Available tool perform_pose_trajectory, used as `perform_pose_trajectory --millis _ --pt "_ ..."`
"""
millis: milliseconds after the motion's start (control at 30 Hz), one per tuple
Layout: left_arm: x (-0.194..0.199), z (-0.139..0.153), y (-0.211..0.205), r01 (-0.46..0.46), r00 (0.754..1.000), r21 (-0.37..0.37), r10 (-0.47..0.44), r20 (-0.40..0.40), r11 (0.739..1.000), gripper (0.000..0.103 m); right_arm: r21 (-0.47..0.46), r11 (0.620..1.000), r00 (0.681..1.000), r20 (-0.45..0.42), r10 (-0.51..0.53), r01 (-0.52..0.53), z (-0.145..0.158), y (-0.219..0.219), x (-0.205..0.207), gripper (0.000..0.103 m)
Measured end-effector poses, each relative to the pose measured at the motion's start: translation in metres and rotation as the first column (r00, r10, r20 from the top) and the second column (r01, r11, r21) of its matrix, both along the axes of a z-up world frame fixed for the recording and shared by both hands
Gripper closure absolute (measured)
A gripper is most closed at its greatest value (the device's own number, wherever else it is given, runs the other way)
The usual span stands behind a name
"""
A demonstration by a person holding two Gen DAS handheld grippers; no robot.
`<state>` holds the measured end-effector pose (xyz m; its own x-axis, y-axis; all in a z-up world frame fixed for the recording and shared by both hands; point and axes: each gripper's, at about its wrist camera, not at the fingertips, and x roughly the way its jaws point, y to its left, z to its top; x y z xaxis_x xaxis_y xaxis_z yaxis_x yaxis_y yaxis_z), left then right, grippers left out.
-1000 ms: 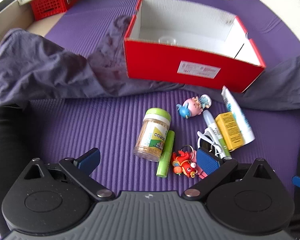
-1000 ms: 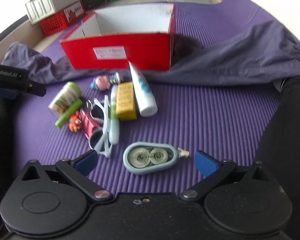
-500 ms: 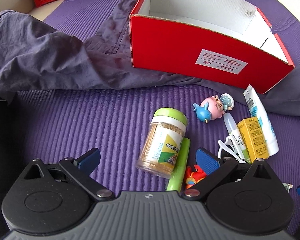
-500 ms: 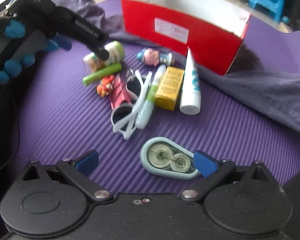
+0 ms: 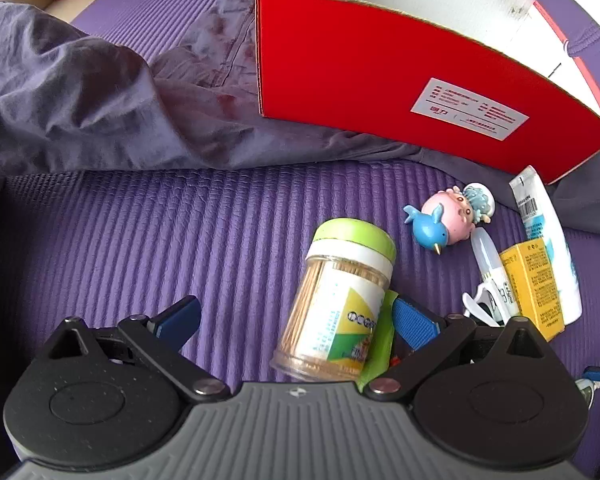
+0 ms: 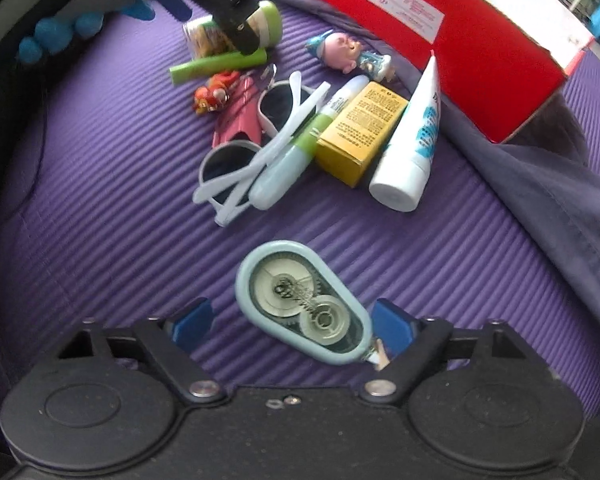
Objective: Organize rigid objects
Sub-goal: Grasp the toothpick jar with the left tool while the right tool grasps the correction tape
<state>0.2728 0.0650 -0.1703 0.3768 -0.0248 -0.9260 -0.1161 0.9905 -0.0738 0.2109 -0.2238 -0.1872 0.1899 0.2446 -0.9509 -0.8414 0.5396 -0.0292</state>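
Observation:
My left gripper [image 5: 296,318] is open. A toothpick jar [image 5: 340,308] with a green lid lies between its fingers, close to the right one and not gripped. A green tube [image 5: 380,332] lies beside the jar. My right gripper [image 6: 292,326] is open around a pale blue correction-tape dispenser [image 6: 304,300] lying on the purple mat [image 6: 100,220]. The red box [image 5: 380,80] stands open beyond the pile. The left gripper also shows in the right wrist view over the jar [image 6: 260,24].
Loose on the mat: a pink and blue toy [image 6: 340,52], white sunglasses [image 6: 256,152], a glue pen [image 6: 296,152], a yellow carton [image 6: 360,128], a white tube [image 6: 412,140], a red keychain toy [image 6: 212,94]. Grey cloth [image 5: 80,100] lies crumpled on the left and around the box.
Both grippers have moved forward and down. The left one now has the toothpick jar between its fingers. The right one now straddles the tape dispenser. Both stay open.

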Motion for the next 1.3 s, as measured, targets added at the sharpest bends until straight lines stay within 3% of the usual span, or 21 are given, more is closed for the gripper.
perform_pose_trajectory --millis 300,433,767,933,1000,1300 --pt "0.001 -0.011 -0.004 0.025 1.000 -0.019 -0.025 0.010 0.999 0.002 0.020 0.999 0.999 -0.016 0.029 -0.029 -0.005 0.002 0.009 0.023" --pt "-0.002 -0.011 -0.003 0.029 0.999 -0.022 -0.028 0.020 0.999 0.006 0.029 1.000 1.000 -0.010 0.010 -0.009 -0.002 0.001 0.008 0.030" --pt "-0.014 -0.003 -0.005 0.040 0.997 -0.064 -0.036 0.063 0.997 0.044 0.073 0.997 0.999 -0.033 -0.019 0.021 0.006 0.006 -0.011 0.031" --pt "-0.020 0.002 -0.009 0.056 0.995 -0.020 -0.054 0.079 0.998 0.050 0.092 0.993 0.997 -0.023 -0.068 0.070 0.007 0.010 -0.025 0.031" --pt "-0.023 0.005 -0.007 0.053 0.995 -0.016 -0.051 0.088 0.998 0.058 0.101 0.990 0.995 -0.023 -0.099 0.101 0.007 0.009 -0.026 0.031" --pt "-0.035 0.009 -0.006 0.037 0.996 -0.013 -0.036 0.077 0.999 0.058 0.156 0.954 0.966 -0.034 -0.255 0.257 0.015 -0.009 -0.026 0.031"
